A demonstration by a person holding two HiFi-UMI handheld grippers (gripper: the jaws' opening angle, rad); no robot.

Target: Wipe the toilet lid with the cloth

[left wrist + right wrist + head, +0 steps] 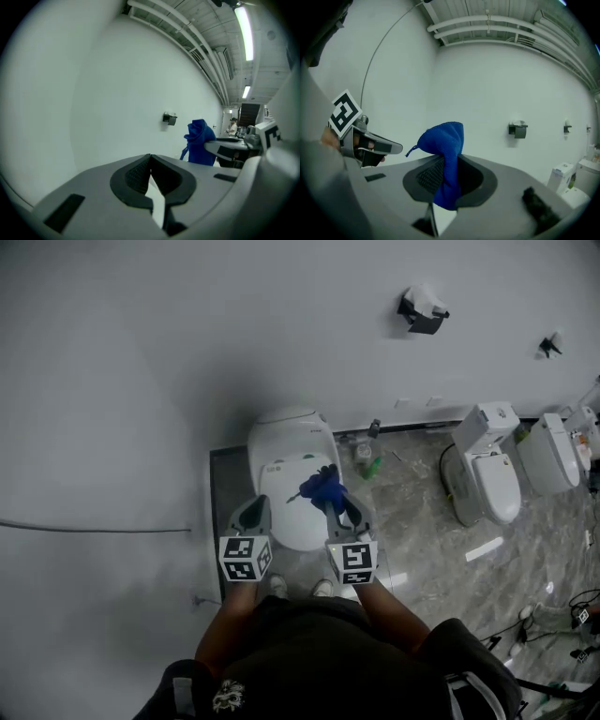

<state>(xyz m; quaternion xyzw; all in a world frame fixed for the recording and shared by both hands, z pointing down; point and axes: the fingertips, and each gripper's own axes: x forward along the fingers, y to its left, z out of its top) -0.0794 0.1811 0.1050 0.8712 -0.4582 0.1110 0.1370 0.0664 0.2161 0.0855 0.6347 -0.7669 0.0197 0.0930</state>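
Observation:
A blue cloth (446, 154) is pinched in my right gripper (339, 507), whose jaws are shut on it; it bunches up above the tips. In the head view the blue cloth (323, 487) hangs high over the white toilet (292, 486), whose lid is down. My left gripper (251, 516) is held beside the right one, jaws shut with nothing between them (150, 174). Both grippers point roughly level at the white wall. From the left gripper view I see the cloth (200, 147) and the right gripper to the right.
A second toilet (487, 470) and a third (551, 451) stand along the wall to the right. A paper holder (422, 313) is fixed on the wall. A bottle (373, 466) lies on the marble floor next to the toilet. Cables lie at the lower right.

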